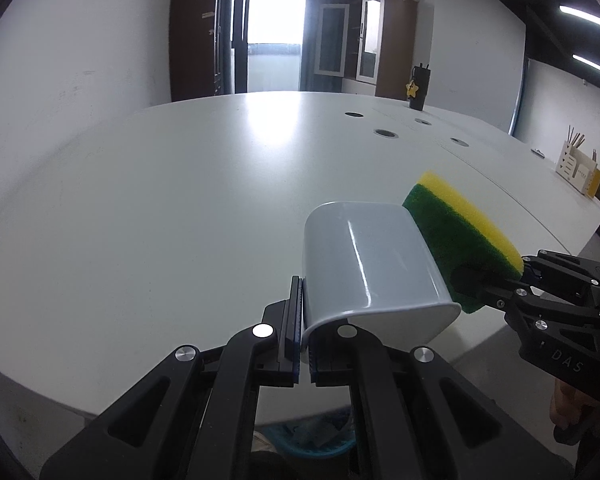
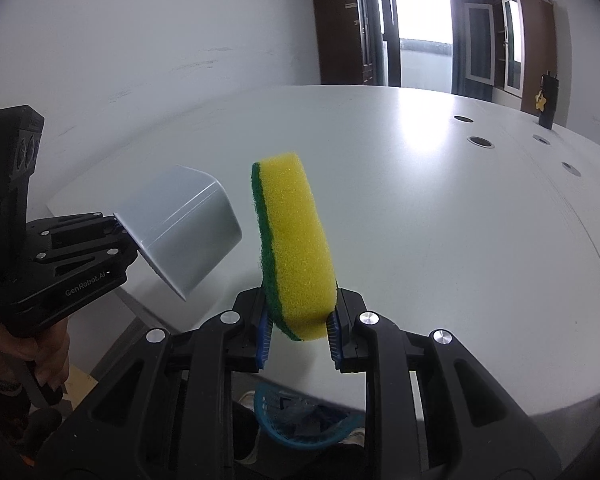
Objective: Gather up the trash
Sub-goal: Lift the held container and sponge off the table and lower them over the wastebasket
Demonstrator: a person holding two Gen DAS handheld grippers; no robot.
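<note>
Between our two grips: we held a grey plastic scoop point(image 1: 374, 268) and a sponge point(image 2: 294, 248) side by side above the near edge of the table point(image 1: 160, 208), close together but apart.
Left hand-held gripper point(image 1: 305, 336): its jaws were pressed onto the thin rear wall of the scoop, pinching it so the open mouth tilted away from us; held this way it could serve as a dustpan, we judged.
Right hand-held gripper point(image 2: 298, 334): its blue-padded jaws pinched the lower end of the sponge, which stood nearly upright ahead of them, likely so its long edge could sweep.
Scoop: smooth, glossy, thin-walled, with rounded corners and a flat lip.
Sponge: porous yellow foam backed by a coarse green scouring layer; soft, and squeezed slightly where the jaws bit.
Trash: none showed on the pale, matte tabletop ahead of either hand-held gripper.
Bin: below and behind both hand-held grippers, past the table edge, a blue mesh basket point(image 2: 300, 420) sat on the floor with something crumpled inside; we judged it the destination.
Far ahead: a dark tumbler point(image 1: 418, 88) stood by the cable holes.
</note>
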